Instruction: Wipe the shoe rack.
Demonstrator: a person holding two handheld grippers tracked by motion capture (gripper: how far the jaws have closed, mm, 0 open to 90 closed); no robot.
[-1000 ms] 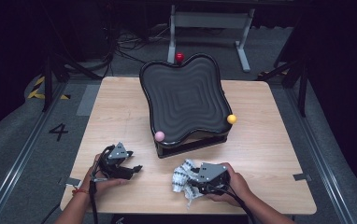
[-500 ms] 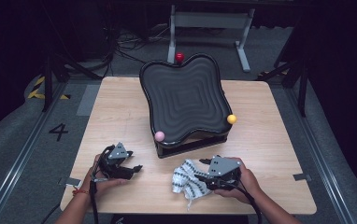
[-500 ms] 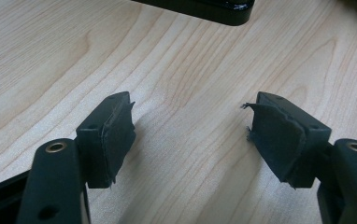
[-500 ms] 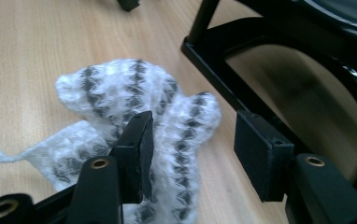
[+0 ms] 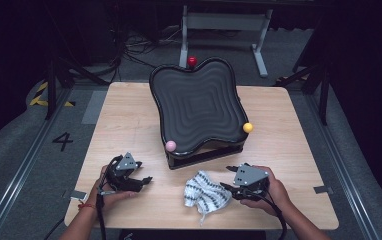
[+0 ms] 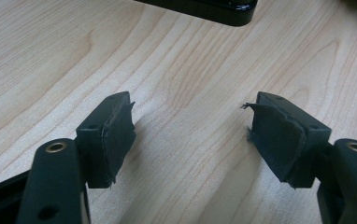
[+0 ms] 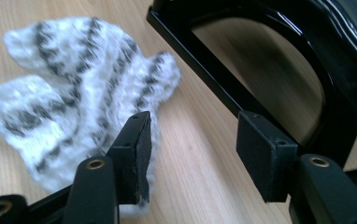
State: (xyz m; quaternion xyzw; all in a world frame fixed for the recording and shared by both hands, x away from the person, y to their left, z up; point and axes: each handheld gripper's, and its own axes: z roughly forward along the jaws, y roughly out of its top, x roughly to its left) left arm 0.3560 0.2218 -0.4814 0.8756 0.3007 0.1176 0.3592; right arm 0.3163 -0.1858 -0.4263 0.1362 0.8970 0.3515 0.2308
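A crumpled white cloth with dark stripes (image 5: 206, 192) (image 7: 74, 93) lies on the wooden table (image 5: 129, 120) near its front edge. My right gripper (image 5: 227, 177) (image 7: 193, 140) sits just to the right of the cloth, held level and pointing at it. Its jaws have just been opening, and between them I see bare wood. The cloth lies past the left jaw in the right gripper view. My left gripper (image 5: 146, 180) (image 6: 190, 126) rests at the front left, open over bare table.
A black wavy tray (image 5: 196, 100) tilts on a black stand (image 7: 279, 88) at mid-table. A pink ball (image 5: 170, 145), a yellow ball (image 5: 248, 127) and a red ball (image 5: 192, 61) sit at its rim. Dark floor and metal frames lie beyond the table.
My right gripper has drawn back to the right, off the cloth, which now lies free on the table. The left gripper has stayed where it was.
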